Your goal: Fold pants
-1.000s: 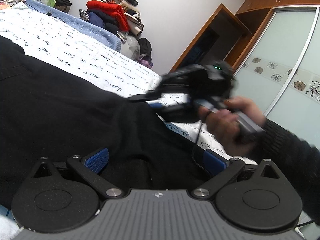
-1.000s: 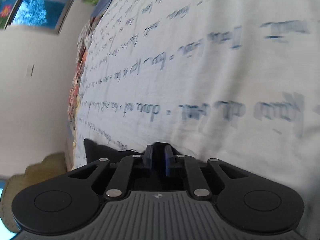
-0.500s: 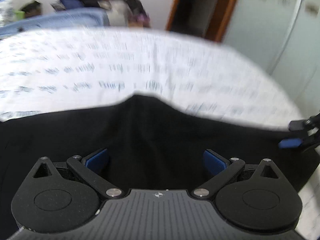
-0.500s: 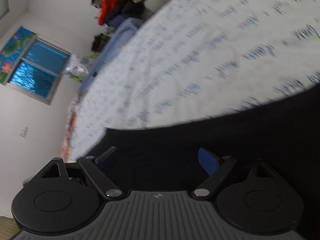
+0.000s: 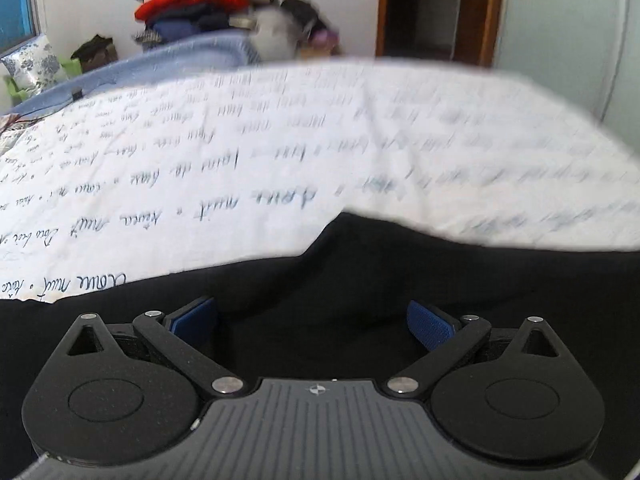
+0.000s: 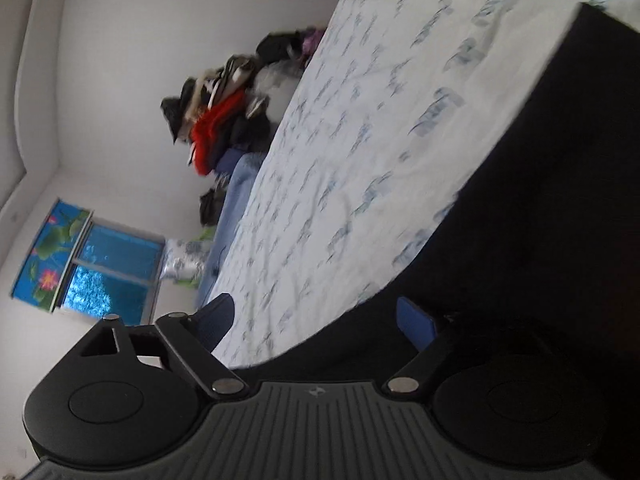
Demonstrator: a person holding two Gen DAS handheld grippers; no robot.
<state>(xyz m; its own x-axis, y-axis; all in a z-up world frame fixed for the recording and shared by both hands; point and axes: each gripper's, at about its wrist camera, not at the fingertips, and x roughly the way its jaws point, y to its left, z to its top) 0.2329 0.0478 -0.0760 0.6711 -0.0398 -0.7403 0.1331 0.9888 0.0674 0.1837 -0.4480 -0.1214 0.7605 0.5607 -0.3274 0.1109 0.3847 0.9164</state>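
The black pants (image 5: pixel 360 300) lie spread on the bed (image 5: pixel 280 152), across the near part of its white, script-printed cover. The step in hand looks like the pause between two folds: neither tool holds cloth, so a fresh grab appears to be next.

The left tool (image 5: pixel 312 322) hangs over the dark cloth with its blue pads (image 5: pixel 428 324) wide apart and nothing between them. In its view the pants fill everything from 3 through 6 to 9 o'clock, and their upper edge rises to a small peak just past centre toward 12.

The right tool (image 6: pixel 316 320) is rolled onto its side, its jaws apart and closing slightly, with no cloth pinched. The pants' long straight edge runs from about 6 o'clock up to a squared corner at 1 to 2 o'clock in its view.

The next move likely calls for each tool to drop onto an edge or corner, pinch one layer and carry it across.

Beyond the edges the cover is bare toward 12 o'clock, giving open room. A heap of clothes (image 5: pixel 200 4) sits well apart at the bed's far end.
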